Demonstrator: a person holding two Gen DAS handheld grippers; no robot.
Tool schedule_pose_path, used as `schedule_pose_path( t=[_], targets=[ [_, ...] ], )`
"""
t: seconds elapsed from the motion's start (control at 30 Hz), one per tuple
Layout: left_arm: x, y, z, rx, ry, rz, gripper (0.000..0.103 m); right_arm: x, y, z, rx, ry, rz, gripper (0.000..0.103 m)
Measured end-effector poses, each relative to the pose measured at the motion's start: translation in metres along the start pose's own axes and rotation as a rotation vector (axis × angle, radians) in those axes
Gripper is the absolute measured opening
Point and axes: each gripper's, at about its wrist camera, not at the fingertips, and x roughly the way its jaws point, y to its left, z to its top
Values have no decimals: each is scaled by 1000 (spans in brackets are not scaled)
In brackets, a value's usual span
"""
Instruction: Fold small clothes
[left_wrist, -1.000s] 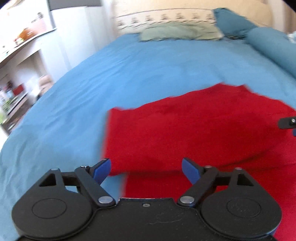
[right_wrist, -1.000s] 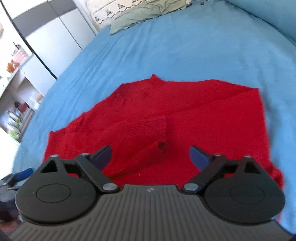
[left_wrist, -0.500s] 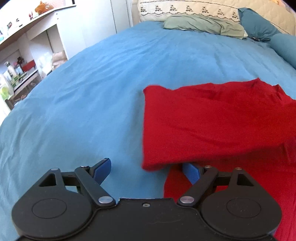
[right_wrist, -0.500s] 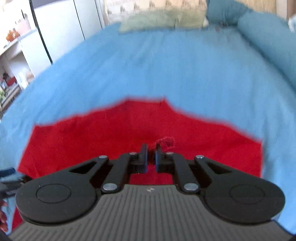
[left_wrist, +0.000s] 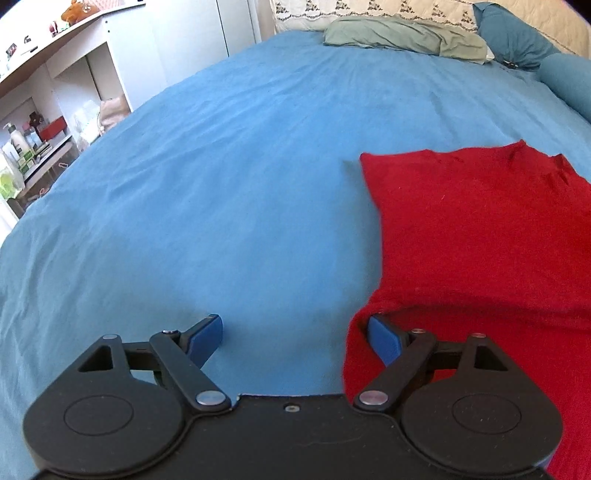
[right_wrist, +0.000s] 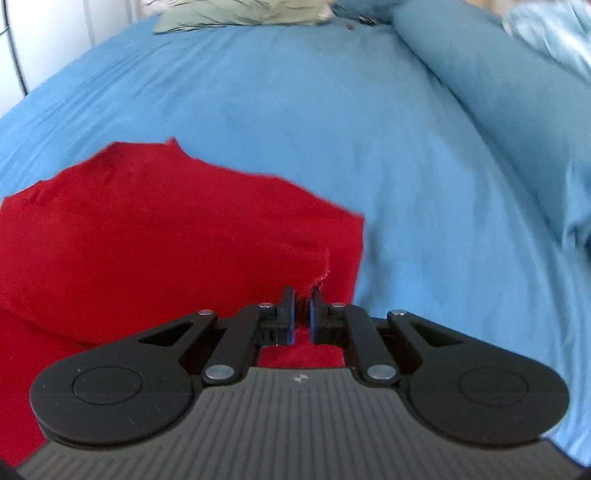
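A red knit garment (left_wrist: 480, 236) lies partly folded on the blue bedspread (left_wrist: 221, 184). In the left wrist view it fills the right side, and my left gripper (left_wrist: 295, 334) is open, its right blue pad (left_wrist: 382, 341) at the garment's left edge and its left pad over bare bedspread. In the right wrist view the garment (right_wrist: 147, 240) lies at the left, and my right gripper (right_wrist: 302, 306) is shut on a bunched piece of its near right edge, a frayed cuff sticking up just past the fingertips.
Green pillow (left_wrist: 402, 37) and a patterned headboard cushion lie at the far end of the bed. A blue bolster (right_wrist: 498, 85) runs along the right side. White shelves (left_wrist: 48, 122) with bottles stand off the bed's left edge.
My right gripper closed on the red garment's cuff and carried it to the right. My left gripper shifted left off the garment, staying open.
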Motion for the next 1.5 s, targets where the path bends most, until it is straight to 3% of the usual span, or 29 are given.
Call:
schedule_pose_path(
  t=[0.13,0.17,0.2,0.23,0.27,0.33,0.47,0.53,0.63,0.7,0.8,0.9,0.97,1.2,1.4,1.47,1.5],
  targets=[
    [-9,-1,2,-4,24,10,87,8,2,-18,-33,19,1,30],
    [-16,-3,5,-3,18,8,87,8,4,-16,-31,19,-6,44],
    [-27,-6,9,-3,-6,-10,88,1,5,-16,-32,19,-17,71],
    [-38,-10,13,-2,-39,-44,88,-8,10,-14,-36,3,-19,84],
    [-46,-15,17,5,-68,-78,89,-23,25,-7,-53,-74,39,99],
    [-54,-30,25,35,-95,-128,92,-25,43,-2,-89,-94,107,100],
    [-44,-67,38,95,-93,-250,92,-3,52,-3,-55,-52,152,100],
    [-33,-81,40,136,-68,-239,92,22,43,-18,28,25,135,100],
    [-24,-88,39,153,-60,-219,92,19,36,-26,41,1,139,100],
    [-23,-85,40,149,-66,-227,92,9,38,-16,6,31,124,98],
    [-15,-84,37,159,-40,-220,92,1,43,4,-28,-57,146,100],
    [-1,-83,29,151,18,-224,92,15,44,15,-11,-59,154,100],
    [0,-81,27,142,4,-238,93,54,36,18,81,-10,172,100],
    [4,-81,26,130,8,-251,96,71,40,17,55,-62,133,103],
    [-28,-67,34,161,-26,-224,95,43,30,28,27,-81,135,103],
    [-52,-56,36,167,-56,-229,95,4,19,32,49,-123,158,103],
    [-64,-51,36,170,-70,-231,95,4,19,32,49,-123,158,103]
  ],
)
